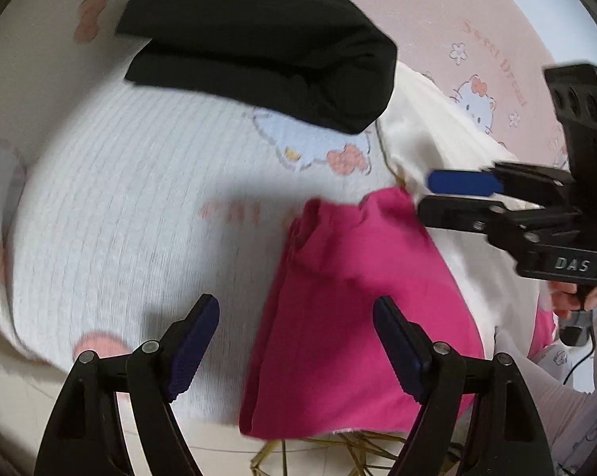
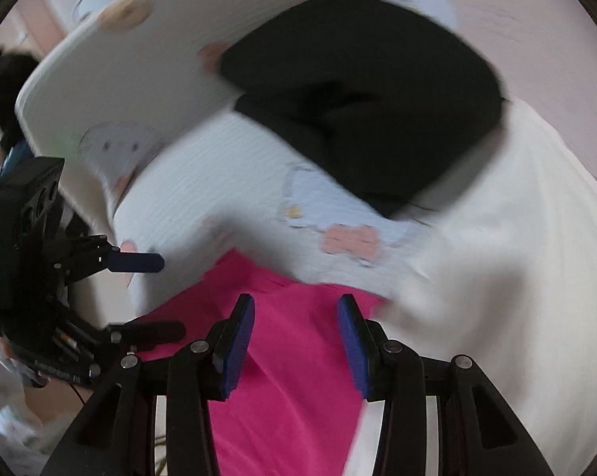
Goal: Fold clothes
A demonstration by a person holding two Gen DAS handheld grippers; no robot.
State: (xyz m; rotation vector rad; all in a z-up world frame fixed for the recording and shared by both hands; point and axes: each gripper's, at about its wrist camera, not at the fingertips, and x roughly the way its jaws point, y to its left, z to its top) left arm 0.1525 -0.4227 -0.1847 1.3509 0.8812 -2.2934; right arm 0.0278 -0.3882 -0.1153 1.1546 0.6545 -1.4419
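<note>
Lying across a white ribbed blanket printed with cartoon figures, a bright pink garment is seen bunched and partly folded, its gathered upper edge toward the middle of the left wrist view and its lower part reaching the edge of the surface. A folded black garment is laid further back on the same blanket, apart from the pink one, and a cream-white cloth is spread beside both, touching the pink garment's side. The left gripper is held low over the near end of the pink garment, its jaws wide apart with nothing between them; one blue-padded finger is seen over the blanket and the other over the pink fabric. The right gripper is pointed along the pink garment, its jaws likewise apart and empty, the pink cloth lying beneath them. In the left wrist view the right gripper is shown from the side at the seam where the cream cloth meets the pink garment's upper corner; whether cloth is touched there cannot be told. A pink patterned sheet is visible behind, and the right wrist view is blurred.
</note>
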